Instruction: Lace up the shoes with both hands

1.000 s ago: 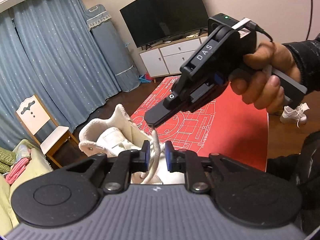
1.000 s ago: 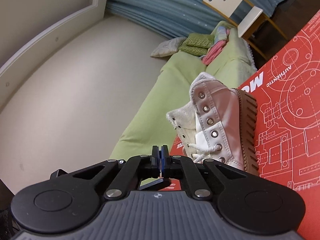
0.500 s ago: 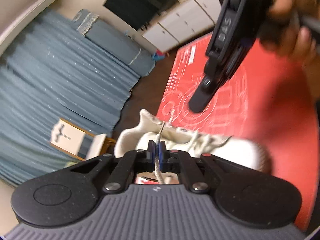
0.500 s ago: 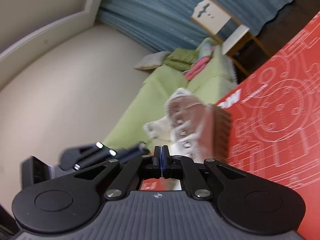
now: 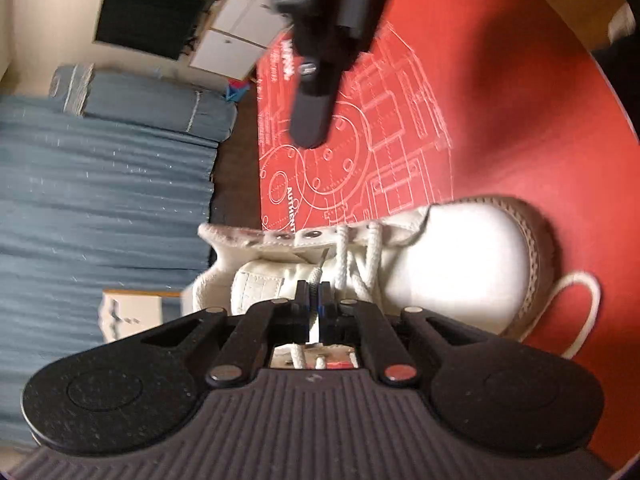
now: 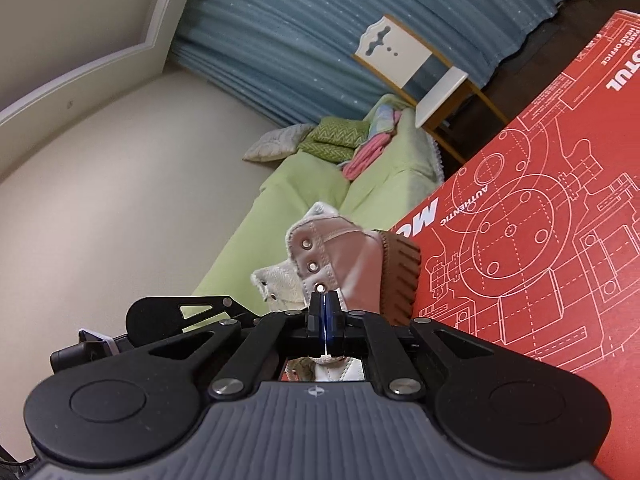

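From my left wrist camera, my left gripper pinches the white shoelace, its tip poking out above the blue pads. The white high-top shoe lies on the red mat, toe to the right, and my right gripper hangs blurred above it. From my right wrist camera, my right gripper is easing open, a thin slit between the pads with nothing visibly held, pointing at the shoe's eyelet row.

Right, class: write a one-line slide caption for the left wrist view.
Left gripper pinches a white lace above the white boot on a red mat.
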The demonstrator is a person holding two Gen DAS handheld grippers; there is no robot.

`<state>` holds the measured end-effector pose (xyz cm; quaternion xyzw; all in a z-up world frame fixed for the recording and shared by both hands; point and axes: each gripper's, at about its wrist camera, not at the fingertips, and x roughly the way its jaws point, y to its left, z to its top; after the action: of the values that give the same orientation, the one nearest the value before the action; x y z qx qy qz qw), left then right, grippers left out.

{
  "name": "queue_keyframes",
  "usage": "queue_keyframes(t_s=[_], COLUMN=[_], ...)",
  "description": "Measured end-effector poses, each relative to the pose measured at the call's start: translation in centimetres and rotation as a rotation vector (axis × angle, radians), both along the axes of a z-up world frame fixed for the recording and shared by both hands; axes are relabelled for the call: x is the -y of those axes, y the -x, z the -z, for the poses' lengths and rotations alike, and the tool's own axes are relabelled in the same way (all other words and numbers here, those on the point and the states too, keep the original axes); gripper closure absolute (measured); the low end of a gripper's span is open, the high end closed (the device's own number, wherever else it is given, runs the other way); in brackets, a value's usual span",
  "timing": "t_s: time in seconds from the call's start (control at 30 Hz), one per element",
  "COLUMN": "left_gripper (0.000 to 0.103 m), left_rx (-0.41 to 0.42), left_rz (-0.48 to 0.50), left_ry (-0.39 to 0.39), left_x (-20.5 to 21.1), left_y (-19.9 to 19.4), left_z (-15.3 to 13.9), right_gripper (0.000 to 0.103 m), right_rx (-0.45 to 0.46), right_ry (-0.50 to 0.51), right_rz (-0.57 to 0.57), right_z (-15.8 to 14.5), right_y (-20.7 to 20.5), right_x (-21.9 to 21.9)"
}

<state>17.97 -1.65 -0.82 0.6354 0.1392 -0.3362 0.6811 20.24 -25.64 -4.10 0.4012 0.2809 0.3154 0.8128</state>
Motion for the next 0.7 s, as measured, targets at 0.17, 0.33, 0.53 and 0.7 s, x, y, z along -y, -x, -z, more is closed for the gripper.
queue_keyframes(t_s=[0.17,0.33,0.53,0.7], left_gripper=[0.100,0.100,0.100,0.100], left_rx=[-0.085,-0.101,-0.123,-0.142], left_rz=[-0.043,-0.053,-0.040,-0.014], left_ry=[0.137,0.179,0.210,0.206], left_x=[-1.3,-1.3,-1.1,-1.2], left_y=[-0.6,-0.2,-0.7,-0.8], left_z=[-1.5,-2.3,-2.0,-2.1], right_gripper=[0.096,0.096,0.096,0.095], right_rx=[-0.006,-0.016,-0.026,-0.020], right_ry=[-0.001,-0.006,0.000,0.063], right_rz=[0.004,0.001,0.000,0.000], right_z=[0.4,0.8,1.0,0.8], right_y=[-0.3,-0.7,-0.8,-1.0], right_x=[0.3,0.3,0.1,-0.3])
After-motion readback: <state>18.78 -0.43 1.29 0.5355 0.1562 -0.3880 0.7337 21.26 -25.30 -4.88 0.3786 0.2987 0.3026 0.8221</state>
